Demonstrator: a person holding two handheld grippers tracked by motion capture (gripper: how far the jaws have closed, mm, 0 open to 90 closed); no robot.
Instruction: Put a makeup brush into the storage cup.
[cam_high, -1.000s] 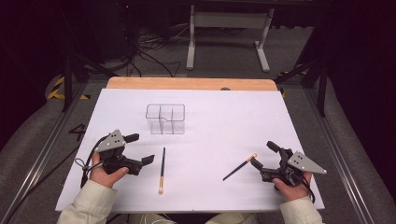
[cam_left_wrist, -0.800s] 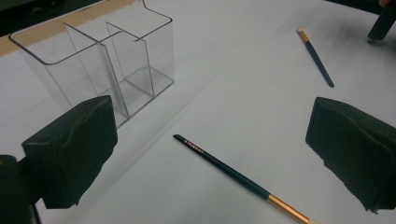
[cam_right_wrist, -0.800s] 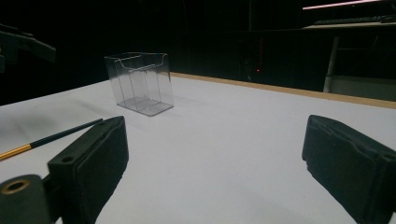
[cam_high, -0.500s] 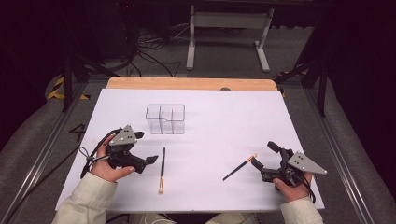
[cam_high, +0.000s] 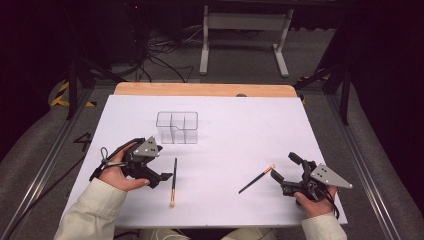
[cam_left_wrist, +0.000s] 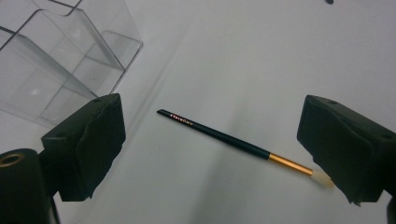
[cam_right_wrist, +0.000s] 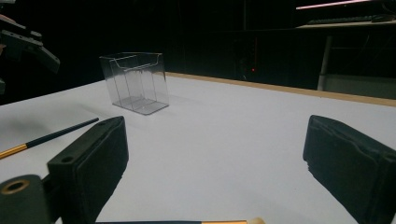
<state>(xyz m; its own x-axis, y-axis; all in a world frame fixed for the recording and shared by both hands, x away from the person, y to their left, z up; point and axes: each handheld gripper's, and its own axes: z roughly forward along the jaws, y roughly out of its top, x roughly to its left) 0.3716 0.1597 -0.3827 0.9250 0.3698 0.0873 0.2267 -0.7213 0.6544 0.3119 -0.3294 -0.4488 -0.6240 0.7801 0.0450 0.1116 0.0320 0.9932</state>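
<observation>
1. While the left gripper (cam_high: 162, 178) hovers with jaws apart and closing a little, nothing between them, we centre it over the black, gold-ferruled makeup brush (cam_high: 173, 182) near the worktop's front edge.
2. We leave the right gripper (cam_high: 276, 176) released, empty, beside the second black brush (cam_high: 256, 179).

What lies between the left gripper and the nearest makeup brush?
Nothing: bare white table separates the left gripper from the makeup brush, seen in the high view.
</observation>
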